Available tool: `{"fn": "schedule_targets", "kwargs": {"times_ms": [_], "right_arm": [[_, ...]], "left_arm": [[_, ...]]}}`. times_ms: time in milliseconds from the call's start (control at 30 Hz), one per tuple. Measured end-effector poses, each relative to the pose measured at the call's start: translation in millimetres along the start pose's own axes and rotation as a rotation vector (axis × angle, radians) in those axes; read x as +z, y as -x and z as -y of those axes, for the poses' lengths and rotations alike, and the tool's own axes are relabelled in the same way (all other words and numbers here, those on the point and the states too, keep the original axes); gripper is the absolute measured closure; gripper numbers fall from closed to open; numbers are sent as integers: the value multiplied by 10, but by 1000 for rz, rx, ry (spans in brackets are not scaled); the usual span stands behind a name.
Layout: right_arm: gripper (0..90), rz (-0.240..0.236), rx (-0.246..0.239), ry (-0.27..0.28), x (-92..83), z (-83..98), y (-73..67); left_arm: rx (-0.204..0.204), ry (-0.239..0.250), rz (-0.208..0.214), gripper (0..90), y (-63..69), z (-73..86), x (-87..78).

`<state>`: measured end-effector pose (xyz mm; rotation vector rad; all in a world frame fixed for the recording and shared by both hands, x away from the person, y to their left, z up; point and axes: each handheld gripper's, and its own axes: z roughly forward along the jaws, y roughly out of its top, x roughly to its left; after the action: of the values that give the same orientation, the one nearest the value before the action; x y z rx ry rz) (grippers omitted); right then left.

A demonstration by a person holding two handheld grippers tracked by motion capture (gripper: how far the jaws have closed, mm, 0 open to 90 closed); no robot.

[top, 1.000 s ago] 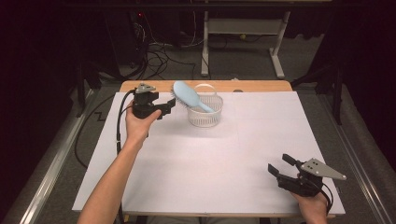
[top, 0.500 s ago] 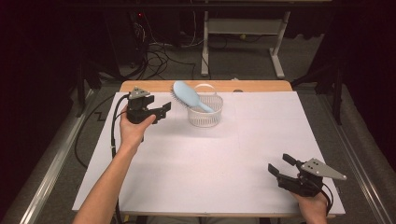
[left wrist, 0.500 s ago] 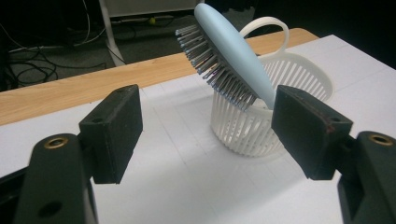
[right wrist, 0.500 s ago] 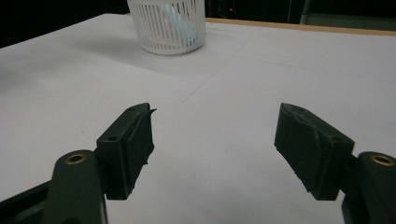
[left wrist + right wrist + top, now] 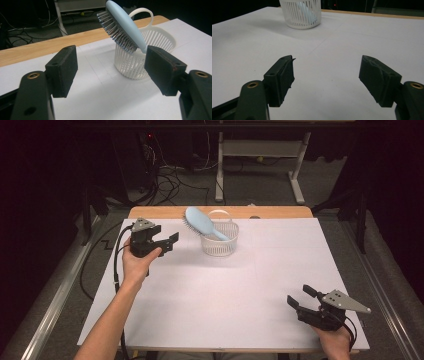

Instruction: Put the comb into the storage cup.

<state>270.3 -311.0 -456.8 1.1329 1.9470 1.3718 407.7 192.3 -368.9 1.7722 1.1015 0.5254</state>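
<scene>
A light blue hairbrush (image 5: 200, 222) (image 5: 125, 27) leans handle-down in a white slatted basket (image 5: 220, 246) (image 5: 132, 66) at the back of the table, its bristles facing left and down. My left gripper (image 5: 170, 244) (image 5: 111, 65) hovers to the left of the basket, pointing at it, apart from the brush. Its jaws have just been closing a little and stand open with nothing between them. My right gripper (image 5: 298, 295) (image 5: 327, 72) rests low near the front right corner, open and empty, facing the distant basket (image 5: 300, 13).
White paper (image 5: 225, 300) covers most of the table, and a strip of bare wood (image 5: 280, 212) shows along the far edge. Beyond it are floor cables (image 5: 165, 175) and a desk frame (image 5: 260, 150). Metal rails run along both sides.
My left hand has drawn back to the left, away from the basket and brush. The right gripper has stayed where it was.
</scene>
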Motion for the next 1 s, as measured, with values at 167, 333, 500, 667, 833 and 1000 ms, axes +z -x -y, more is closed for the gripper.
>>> {"fn": "schedule_targets", "kwargs": {"times_ms": [167, 333, 500, 667, 833, 1000], "right_arm": [[287, -1, -2, -2, 3, 0, 0], [286, 0, 1, -2, 1, 1, -1], [287, 2, 6, 3, -3, 1, 5], [286, 2, 7, 3, -5, 2, 2], [287, 1, 5, 1, -2, 2, 3], [287, 3, 6, 2, -4, 2, 3]], "left_arm": [[6, 7, -3, 277, 1, 28, -46], [5, 7, 1, 277, 10, 48, -85], [3, 8, 6, 267, 15, 82, -112], [8, 1, 6, 266, 19, 120, -138], [18, 2, 3, 266, 23, 138, -185], [23, 11, 4, 266, 38, 175, -224]]}}
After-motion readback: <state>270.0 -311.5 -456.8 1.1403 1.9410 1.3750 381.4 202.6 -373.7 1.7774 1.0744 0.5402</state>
